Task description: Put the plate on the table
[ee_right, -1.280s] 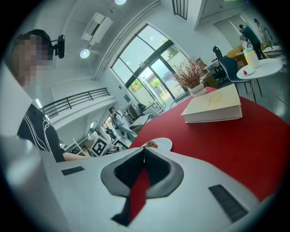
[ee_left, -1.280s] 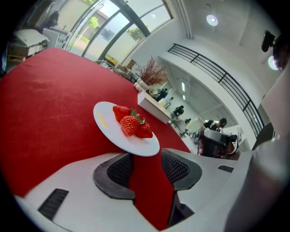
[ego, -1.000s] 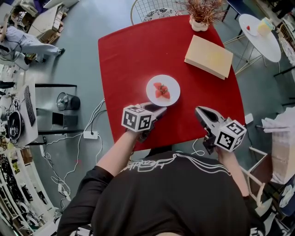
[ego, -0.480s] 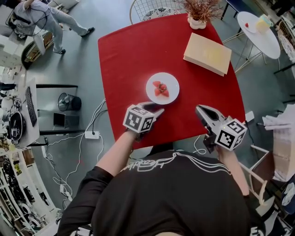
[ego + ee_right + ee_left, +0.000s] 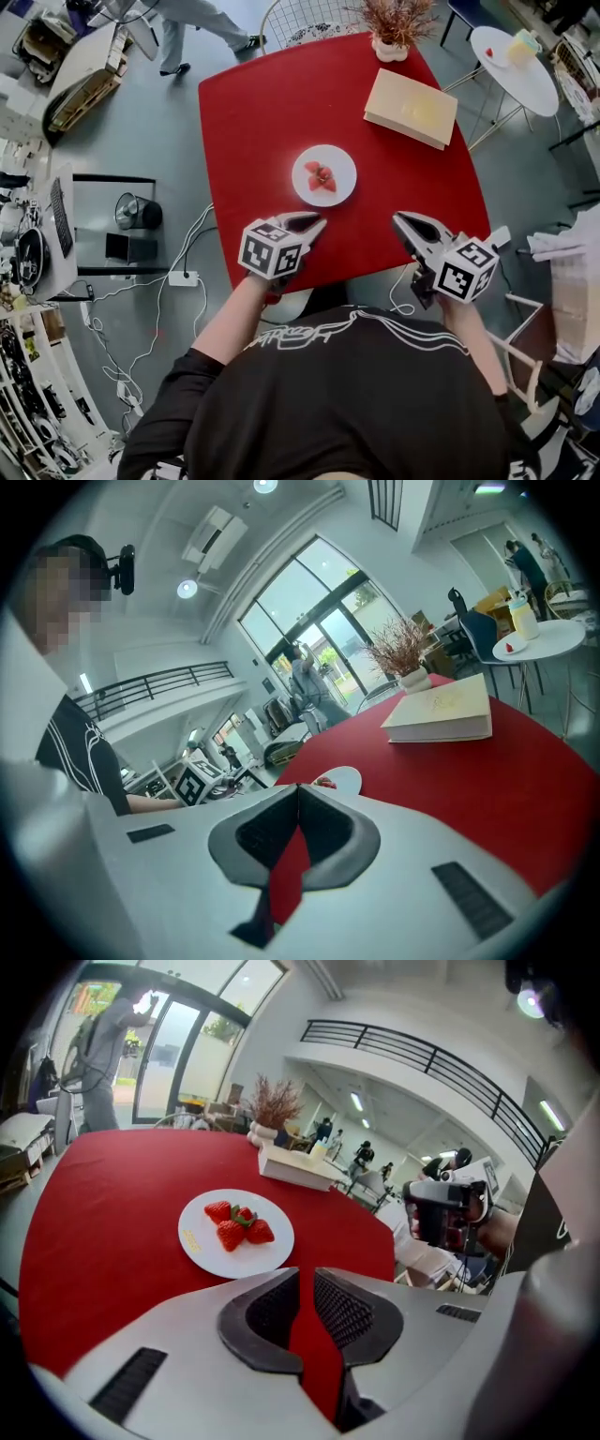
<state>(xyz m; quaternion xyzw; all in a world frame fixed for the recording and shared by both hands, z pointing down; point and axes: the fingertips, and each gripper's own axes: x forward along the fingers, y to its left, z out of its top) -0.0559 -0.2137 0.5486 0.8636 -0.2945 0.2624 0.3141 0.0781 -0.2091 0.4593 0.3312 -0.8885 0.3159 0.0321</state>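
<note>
Now the round white plate (image 5: 342, 169) with red strawberries (image 5: 321, 177) on it sat flat on the square red bench (image 5: 262, 112). It was a little way in front of the left tool (image 5: 312, 221) and did not touch it. The left tool's two jaws had just been closing. A thin gap showed between them, and nothing was in the gap, only the red bench behind it. The right tool (image 5: 403, 223) was clenched, with its jaw tips pressed together and nothing held. From the right tool, the plate lay ahead and off to the left, well apart. Both tools were over the near part of the bench, side by side and apart. Far ahead of the right tool lay a pale thick book (image 5: 411, 108). Past the book stood a white pot with a dry brown plant (image 5: 394, 23).
</note>
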